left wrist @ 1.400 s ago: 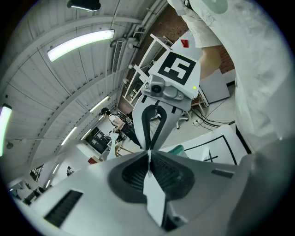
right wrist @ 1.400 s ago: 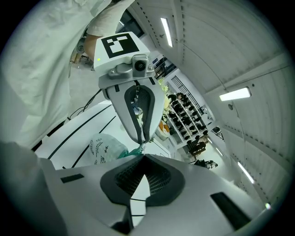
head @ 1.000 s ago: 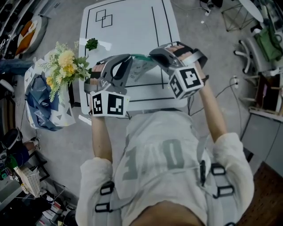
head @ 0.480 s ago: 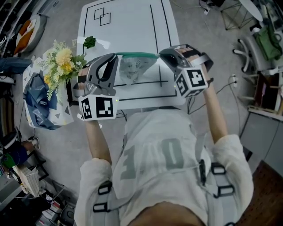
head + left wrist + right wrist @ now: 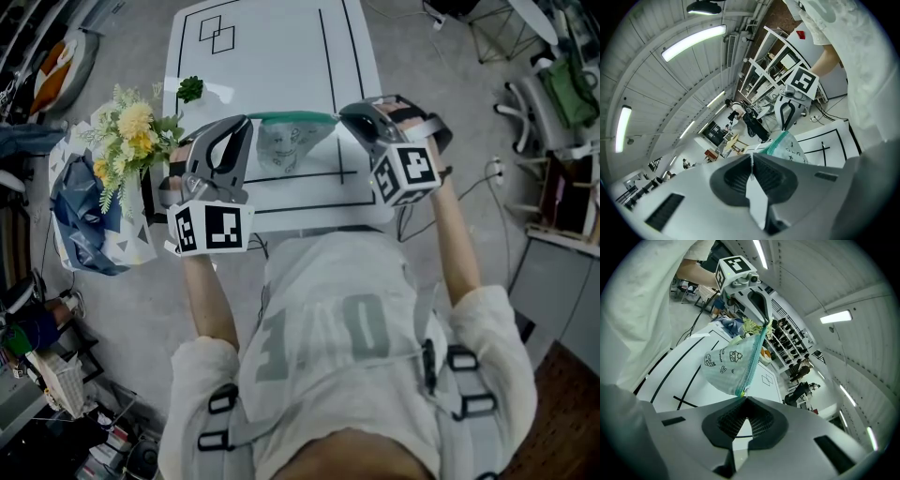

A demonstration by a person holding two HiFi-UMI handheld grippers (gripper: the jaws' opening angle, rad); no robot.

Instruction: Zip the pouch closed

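Observation:
A pale pouch with small printed drawings and a teal zipper hangs stretched between my two grippers above the white table. My left gripper is shut on the pouch's left end, and a white strip of the pouch runs down between its jaws. At the other end my right gripper is shut at the zipper's pull. In the right gripper view the zipper runs from the left gripper down into my right gripper, and the pouch sags below it.
Black lines and two overlapping squares mark the table. A small green sprig lies on its left edge. A bouquet of flowers and a blue bag stand on the floor at the left. Chairs and cables are at the right.
The grippers have drawn apart, the left one moving left and the right one slightly down, pulling the pouch's top edge out straight. Over the last half second nothing moves.

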